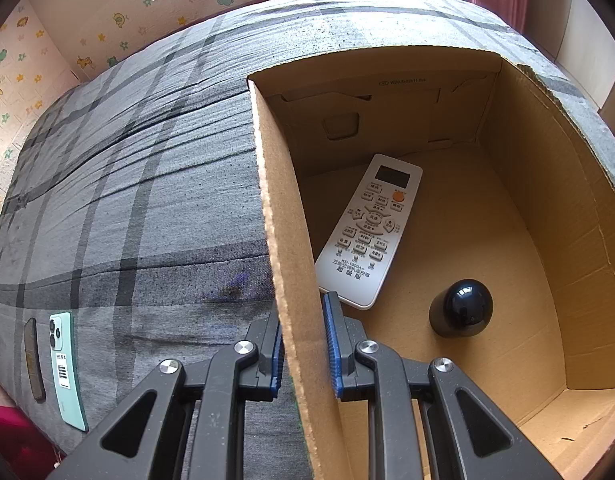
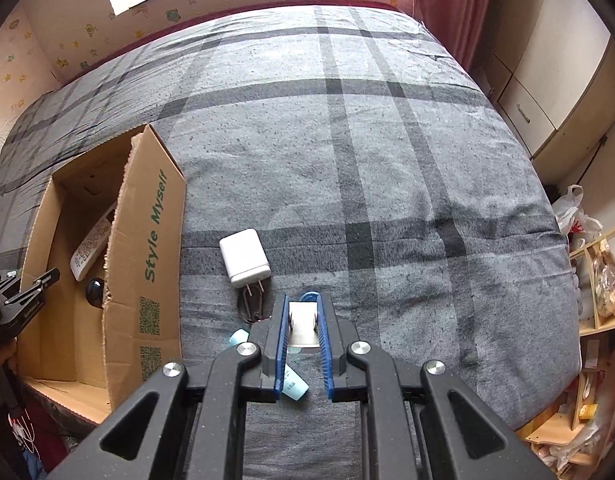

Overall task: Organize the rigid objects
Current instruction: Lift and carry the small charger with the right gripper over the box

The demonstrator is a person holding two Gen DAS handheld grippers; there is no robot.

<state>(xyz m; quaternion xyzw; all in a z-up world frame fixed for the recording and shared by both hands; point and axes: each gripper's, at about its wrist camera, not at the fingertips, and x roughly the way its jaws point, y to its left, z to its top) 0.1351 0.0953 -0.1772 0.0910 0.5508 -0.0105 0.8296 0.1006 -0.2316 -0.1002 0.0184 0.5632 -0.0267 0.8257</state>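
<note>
A cardboard box [image 1: 519, 208] lies on a grey plaid bed. Inside it are a white remote control [image 1: 369, 228] and a black round-topped object [image 1: 461, 308]. My left gripper [image 1: 303, 344] is shut on the box's left wall [image 1: 283, 264], one finger on each side. In the right wrist view the box [image 2: 147, 240] stands at left. My right gripper [image 2: 303, 320] is shut on a small silver metal object [image 2: 303, 322] with a blue part at its tip. A white charger plug [image 2: 245, 258] lies just ahead-left. A light-blue tube [image 2: 293, 384] lies under the gripper.
A mint-green phone [image 1: 67, 368] and a thin dark bar [image 1: 33, 360] lie at the bed's near-left edge. The bed [image 2: 387, 160] stretches ahead and right. Cupboards [image 2: 547, 80] and cluttered shelves [image 2: 599, 292] stand past its right edge.
</note>
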